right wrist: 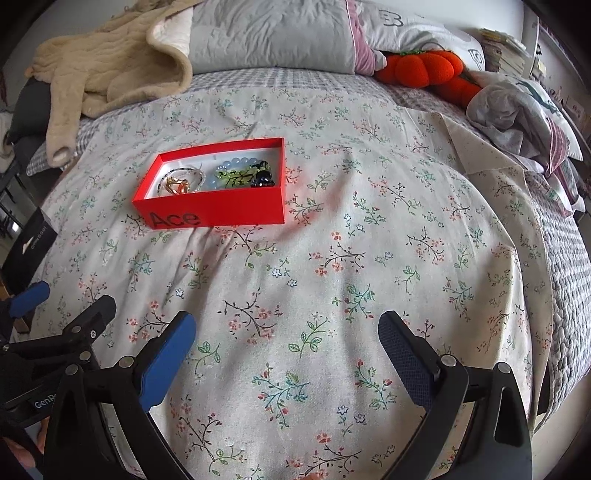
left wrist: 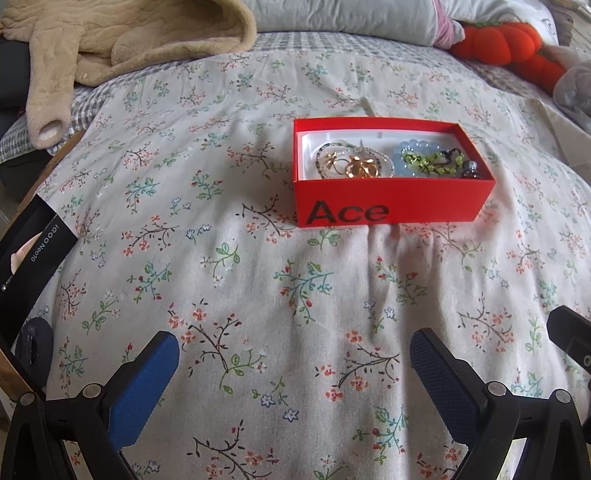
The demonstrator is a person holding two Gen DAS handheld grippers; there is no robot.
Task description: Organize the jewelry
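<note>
A red "Ace" box [left wrist: 388,199] [right wrist: 221,208] lies on the floral bedspread. Inside it lie gold rings [left wrist: 356,167] [right wrist: 177,185], a thin beaded bracelet [left wrist: 328,147], a pale blue bead bracelet [left wrist: 417,146] [right wrist: 236,162], a green bead bracelet [left wrist: 432,158] [right wrist: 236,177] and a dark bead piece [left wrist: 472,170] [right wrist: 262,179]. My left gripper [left wrist: 295,358] is open and empty, well short of the box. My right gripper [right wrist: 288,339] is open and empty, to the right of the box and nearer than it. The left gripper's fingertip [right wrist: 27,299] shows at the right wrist view's left edge.
A beige fleece garment [left wrist: 110,37] [right wrist: 110,66] lies at the back left. Pillows [right wrist: 273,33] and an orange pumpkin plush [left wrist: 506,40] [right wrist: 424,68] lie at the back. A black phone box [left wrist: 33,251] [right wrist: 29,243] stands at the bed's left edge. Crumpled cloth [right wrist: 517,107] lies at the right.
</note>
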